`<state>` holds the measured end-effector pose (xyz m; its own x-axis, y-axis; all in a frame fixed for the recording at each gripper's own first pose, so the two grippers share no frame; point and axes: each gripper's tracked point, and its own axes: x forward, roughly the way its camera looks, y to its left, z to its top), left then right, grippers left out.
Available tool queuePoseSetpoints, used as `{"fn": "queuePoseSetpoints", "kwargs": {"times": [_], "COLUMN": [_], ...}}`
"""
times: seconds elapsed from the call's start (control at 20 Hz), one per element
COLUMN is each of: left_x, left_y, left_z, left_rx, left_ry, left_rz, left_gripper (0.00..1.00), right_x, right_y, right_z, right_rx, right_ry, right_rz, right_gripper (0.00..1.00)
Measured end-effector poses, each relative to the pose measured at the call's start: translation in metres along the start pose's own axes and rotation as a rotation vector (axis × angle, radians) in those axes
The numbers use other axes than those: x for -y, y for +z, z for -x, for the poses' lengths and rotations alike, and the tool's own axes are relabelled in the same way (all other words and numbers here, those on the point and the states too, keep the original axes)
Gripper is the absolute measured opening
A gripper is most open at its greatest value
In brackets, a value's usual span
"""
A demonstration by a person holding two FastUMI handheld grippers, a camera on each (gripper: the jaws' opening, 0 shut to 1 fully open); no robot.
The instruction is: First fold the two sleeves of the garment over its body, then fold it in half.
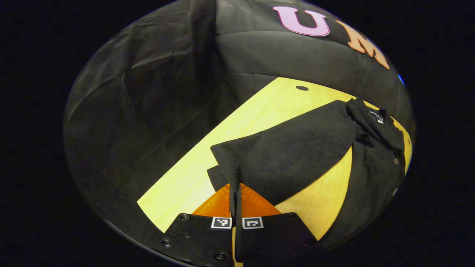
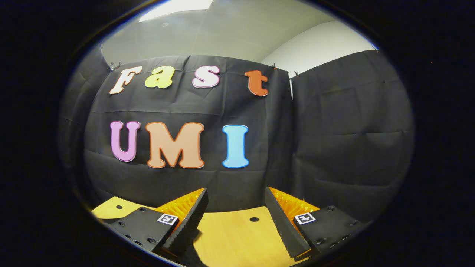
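Left claw (image 1: 236,191) clamped on sleeve cuff (image 1: 237,155) of black garment (image 1: 371,174), sleeve lifted over wooden bench (image 1: 259,111). Right claw (image 2: 236,209) spread apart, holding nothing, above bench.

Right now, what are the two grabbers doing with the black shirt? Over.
Left gripper shut on sleeve cuff, lifted over table. Right gripper open, holding nothing. Garment not folded yet. Nothing in the way.

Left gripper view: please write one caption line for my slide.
Left tool shut on the ribbed cuff of a black knit garment's sleeve, raised over the pale wooden table.
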<state>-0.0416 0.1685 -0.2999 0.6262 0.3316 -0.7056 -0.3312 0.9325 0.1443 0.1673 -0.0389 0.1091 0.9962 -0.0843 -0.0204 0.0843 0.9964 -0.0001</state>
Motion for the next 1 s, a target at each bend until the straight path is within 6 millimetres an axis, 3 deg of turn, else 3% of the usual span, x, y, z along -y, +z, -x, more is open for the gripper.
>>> {"fn": "queuePoseSetpoints", "kwargs": {"times": [0.2,0.35,0.45,0.6,0.75,0.85,1.0], "left_x": [0.067,0.154,0.226,0.329,0.425,0.475,0.531], "left_y": [0.091,0.169,0.198,0.207,0.183,0.166,0.139], "left_z": [0.001,0.009,0.015,0.033,0.06,0.077,0.093], "left_rx": [0.137,0.274,0.338,0.373,0.366,0.359,0.335], "left_ry": [-0.091,-0.216,-0.324,-0.467,-0.607,-0.665,-0.736], "left_rz": [-0.029,-0.086,-0.131,-0.243,-0.335,-0.396,-0.451], "left_gripper": [0.0,0.0,0.0,0.0,0.0,0.0,0.0], "right_x": [0.052,0.095,0.122,0.157,0.187,0.2,0.212], "right_y": [-0.02,-0.03,-0.033,-0.036,-0.047,-0.058,-0.07], "right_z": [0.011,0.023,0.033,0.055,0.084,0.105,0.136], "right_rx": [-0.052,-0.069,-0.071,-0.072,-0.106,-0.133,-0.17], "right_ry": [-0.073,-0.139,-0.182,-0.234,-0.301,-0.335,-0.384], "right_rz": [-0.038,-0.049,-0.057,-0.07,-0.086,-0.093,-0.084], "right_gripper": [0.96,0.98,0.98,0.98,0.98,0.97,0.97]}}
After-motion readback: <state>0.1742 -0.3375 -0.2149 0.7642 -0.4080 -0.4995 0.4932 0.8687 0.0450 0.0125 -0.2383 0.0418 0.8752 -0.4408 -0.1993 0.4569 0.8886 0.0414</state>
